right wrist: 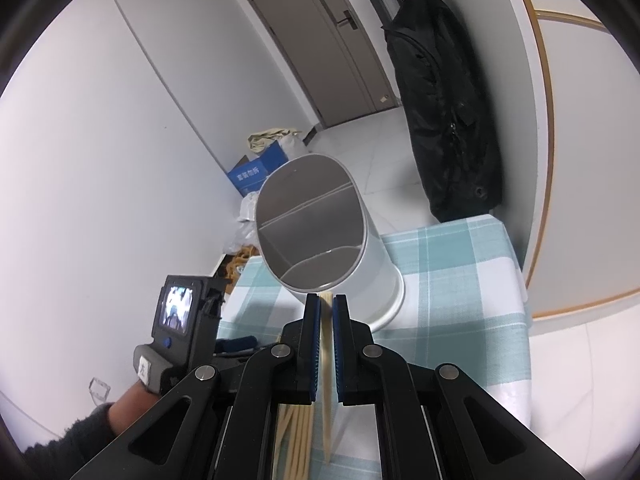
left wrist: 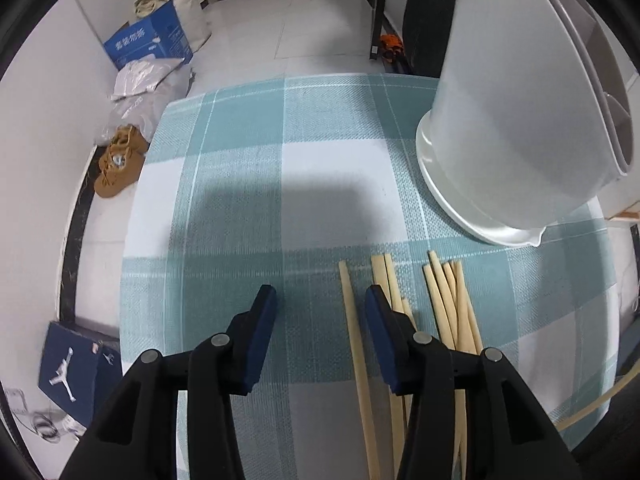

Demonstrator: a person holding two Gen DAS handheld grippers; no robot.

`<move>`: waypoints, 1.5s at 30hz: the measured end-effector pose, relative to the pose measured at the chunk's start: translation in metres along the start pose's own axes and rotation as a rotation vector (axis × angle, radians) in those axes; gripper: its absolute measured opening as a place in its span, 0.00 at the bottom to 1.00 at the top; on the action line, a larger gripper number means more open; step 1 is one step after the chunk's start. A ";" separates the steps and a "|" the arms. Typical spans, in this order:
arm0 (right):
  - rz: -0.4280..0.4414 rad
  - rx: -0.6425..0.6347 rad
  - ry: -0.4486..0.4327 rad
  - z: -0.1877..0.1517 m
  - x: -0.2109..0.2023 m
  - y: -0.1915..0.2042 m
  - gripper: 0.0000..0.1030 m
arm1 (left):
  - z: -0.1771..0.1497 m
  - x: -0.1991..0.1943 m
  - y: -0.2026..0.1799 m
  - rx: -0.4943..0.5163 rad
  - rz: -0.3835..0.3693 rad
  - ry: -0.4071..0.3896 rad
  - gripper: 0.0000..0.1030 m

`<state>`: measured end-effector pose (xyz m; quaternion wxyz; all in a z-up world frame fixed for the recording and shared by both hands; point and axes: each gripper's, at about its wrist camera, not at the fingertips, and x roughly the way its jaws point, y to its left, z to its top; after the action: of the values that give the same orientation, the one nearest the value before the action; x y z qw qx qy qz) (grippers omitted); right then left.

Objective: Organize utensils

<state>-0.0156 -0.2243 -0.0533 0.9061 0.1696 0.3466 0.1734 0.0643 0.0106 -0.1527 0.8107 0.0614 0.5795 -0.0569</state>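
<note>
Several pale wooden chopsticks (left wrist: pixel 450 300) lie on the green-checked tablecloth (left wrist: pixel 248 152). My left gripper (left wrist: pixel 320 304) hangs open just above them, pointing steeply down. One single chopstick (left wrist: pixel 354 332) lies between its fingers, close to the right finger, and touches neither pad. A white oval utensil holder (left wrist: pixel 508 120) stands to the right. In the right wrist view my right gripper (right wrist: pixel 326 312) is shut on chopsticks (right wrist: pixel 327 344). Their tips point at the holder (right wrist: pixel 376 256), whose divided inside looks empty. More chopsticks (right wrist: pixel 296 436) lie beneath it.
The table's left and far edges drop to a tiled floor with a blue carton (left wrist: pixel 150 42), plastic bags, brown shoes (left wrist: pixel 120 160) and a dark shoe box (left wrist: pixel 72 364). A black bag (right wrist: pixel 448 112) hangs beyond the table. A hand (right wrist: pixel 128 404) holds the left tool.
</note>
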 end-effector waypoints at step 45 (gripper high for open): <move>-0.004 -0.116 -0.126 -0.001 -0.019 0.042 0.05 | -0.021 -0.176 0.001 -0.049 -0.205 -0.502 0.01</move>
<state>-0.0379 -0.1947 -0.0254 0.9347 0.1266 0.2787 0.1807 -0.0116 0.0186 0.0073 0.9202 -0.0331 0.3647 -0.1381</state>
